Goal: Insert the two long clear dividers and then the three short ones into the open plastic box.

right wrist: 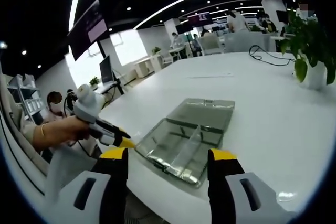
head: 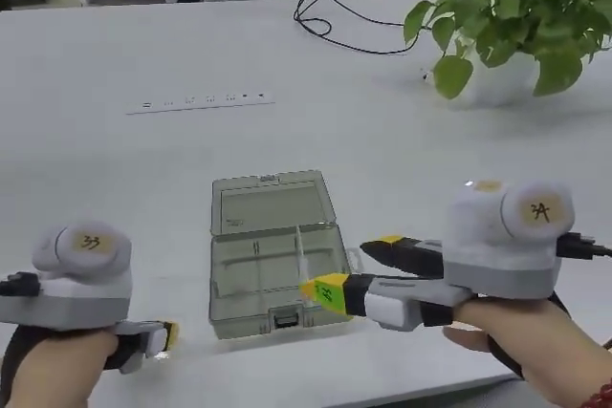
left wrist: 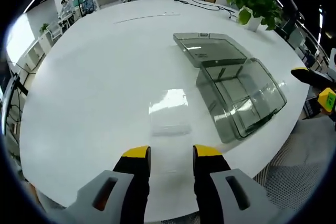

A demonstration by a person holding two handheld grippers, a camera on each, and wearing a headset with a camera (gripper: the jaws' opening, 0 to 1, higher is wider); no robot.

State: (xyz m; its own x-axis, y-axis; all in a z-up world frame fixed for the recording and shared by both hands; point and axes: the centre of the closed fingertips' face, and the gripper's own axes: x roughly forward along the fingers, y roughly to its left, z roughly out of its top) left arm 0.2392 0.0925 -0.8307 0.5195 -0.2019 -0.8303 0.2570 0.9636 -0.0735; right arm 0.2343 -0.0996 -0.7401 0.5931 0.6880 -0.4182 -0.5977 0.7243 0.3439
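The open plastic box (head: 251,318) sits on the surface (head: 143,169) with 1 long divider (right wrist: 192,141) apparently standing inside, so most of the task looks left. Clear pieces (left wrist: 168,103), likely more dividers, lie ahead of the left gripper (left wrist: 171,153). It and the right gripper (right wrist: 167,154) have fingers spread, holding nothing.

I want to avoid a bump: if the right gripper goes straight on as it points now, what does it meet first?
Most likely the open plastic box: it lies straight ahead of the right gripper, between its open jaws, near wall first. Depth is unclear.
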